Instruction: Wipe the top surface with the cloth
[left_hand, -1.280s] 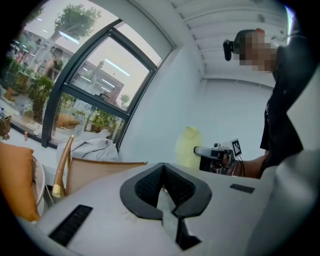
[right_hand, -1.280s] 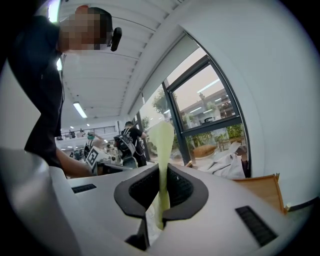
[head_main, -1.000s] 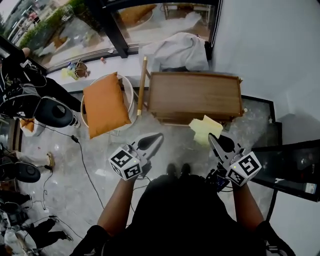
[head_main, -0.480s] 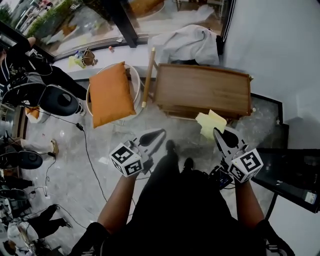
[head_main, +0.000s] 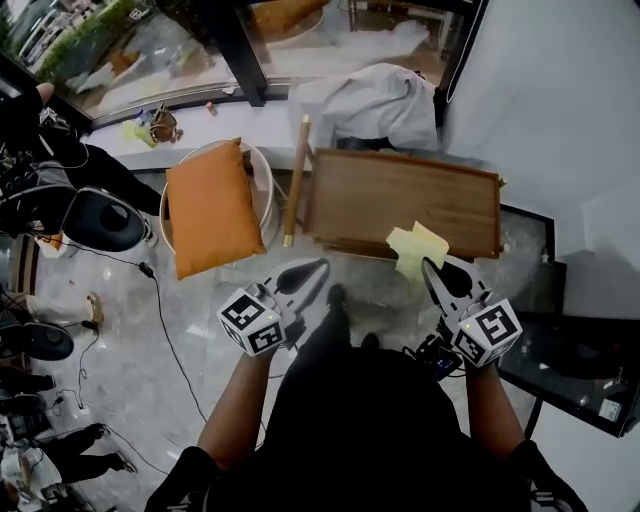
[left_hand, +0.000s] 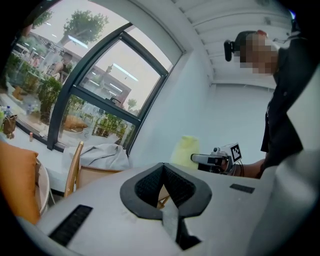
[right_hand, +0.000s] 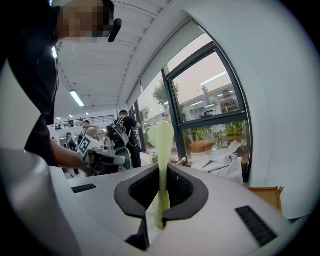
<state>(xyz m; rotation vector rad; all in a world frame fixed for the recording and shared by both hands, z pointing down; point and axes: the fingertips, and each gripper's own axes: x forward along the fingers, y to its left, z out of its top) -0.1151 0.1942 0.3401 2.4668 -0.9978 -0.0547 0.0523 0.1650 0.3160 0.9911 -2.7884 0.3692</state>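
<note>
The wiping hasn't started, as far as I can judge. The wooden table (head_main: 400, 195) has a bare top, with no cloth lying on it. The yellow cloth (head_main: 416, 248) is pinched in the right gripper (head_main: 430, 270), whose jaws are closed on its lower end. From there it stands up loose between them, at the table's near edge toward its right corner. It looks to be held in the air rather than pressed to the wood, though I can't be sure from above.

The left gripper (head_main: 315, 268) sits off the table's near left corner, jaws together with nothing in them.

So the grasp is done and everything else is left: the cloth has to go down flat on the top and be swept across it. Beyond the table's far edge lies a heap of pale fabric (head_main: 370, 100), and to the table's left an orange cushion (head_main: 205, 205) — neither on the top.
</note>
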